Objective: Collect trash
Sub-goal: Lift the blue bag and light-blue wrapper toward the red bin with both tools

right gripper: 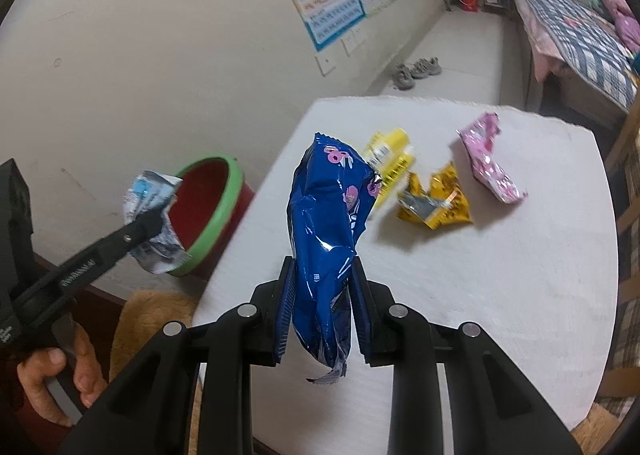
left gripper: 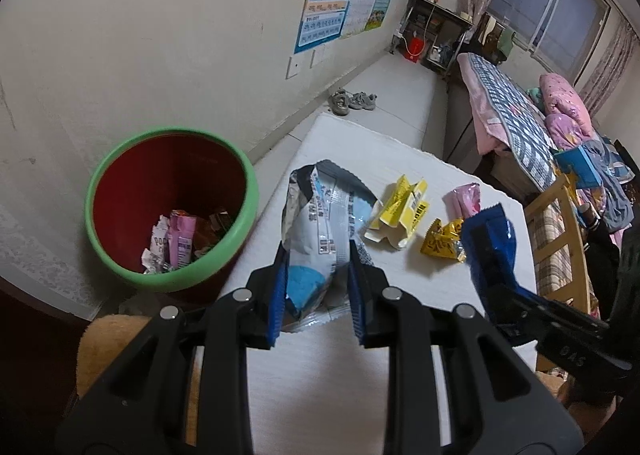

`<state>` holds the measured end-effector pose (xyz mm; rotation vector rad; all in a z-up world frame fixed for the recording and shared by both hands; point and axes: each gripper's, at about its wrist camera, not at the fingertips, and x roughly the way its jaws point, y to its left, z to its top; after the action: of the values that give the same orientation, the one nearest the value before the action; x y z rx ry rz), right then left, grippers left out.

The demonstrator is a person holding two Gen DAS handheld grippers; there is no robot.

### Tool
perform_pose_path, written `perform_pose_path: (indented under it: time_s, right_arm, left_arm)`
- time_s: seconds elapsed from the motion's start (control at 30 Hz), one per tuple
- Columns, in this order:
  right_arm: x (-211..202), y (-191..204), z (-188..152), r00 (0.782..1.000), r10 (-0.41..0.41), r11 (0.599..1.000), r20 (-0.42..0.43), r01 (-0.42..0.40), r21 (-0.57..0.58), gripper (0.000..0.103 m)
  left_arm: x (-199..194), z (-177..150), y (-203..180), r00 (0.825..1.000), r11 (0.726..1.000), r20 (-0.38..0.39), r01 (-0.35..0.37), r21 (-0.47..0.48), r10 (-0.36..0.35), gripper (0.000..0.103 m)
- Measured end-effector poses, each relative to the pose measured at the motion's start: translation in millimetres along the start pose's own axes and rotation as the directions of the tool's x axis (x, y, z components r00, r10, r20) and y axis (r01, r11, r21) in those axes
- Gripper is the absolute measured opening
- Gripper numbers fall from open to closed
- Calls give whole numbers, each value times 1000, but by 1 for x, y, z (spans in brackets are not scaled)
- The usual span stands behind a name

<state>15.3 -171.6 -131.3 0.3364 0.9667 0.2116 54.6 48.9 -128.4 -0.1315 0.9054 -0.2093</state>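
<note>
**Both grippers loaded, bin not yet reached**

You had the left gripper [left gripper: 318, 291] clamped on the silver-and-blue bag [left gripper: 320, 223], pinched near its lower end. The bag's long axis ran roughly along the fingers, torn mouth pointing away from you toward the far side of the white table [left gripper: 400, 151]. In the right wrist view that bag hung in the air at the left, just in front of the bin [right gripper: 208, 211], so my read is you gripped low to let the open end go in first.

Your right gripper [right gripper: 322, 295] was closed on the blue wrapper [right gripper: 326, 211], pads pressing its lower third. The wrapper stood nearly upright, long axis along the fingers, top end leaning slightly toward the far wall, crumpled tail dangling below the jaws. It was clear of the tabletop.

The red bin with the green rim sat on the floor, left of the table, near the wall, with several wrappers already inside.

Left on the table, far right of your grippers: the yellow carton [left gripper: 400, 211], the yellow sachet [left gripper: 442, 243] just beside it, and the pink wrapper [right gripper: 490, 159] further right, apart from both.

Judgement: you held both pieces high and end-on so they could be tipped over the rim without snagging.
</note>
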Motion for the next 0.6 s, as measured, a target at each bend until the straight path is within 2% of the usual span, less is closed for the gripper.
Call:
perform_pose_path:
  time_s: [0.6]
  right_arm:
    - [-4,44,11,999,44,995,15,-43,-89,28]
  left_arm:
    - [-21,3,31,997,998,55,-51,-44,53,26]
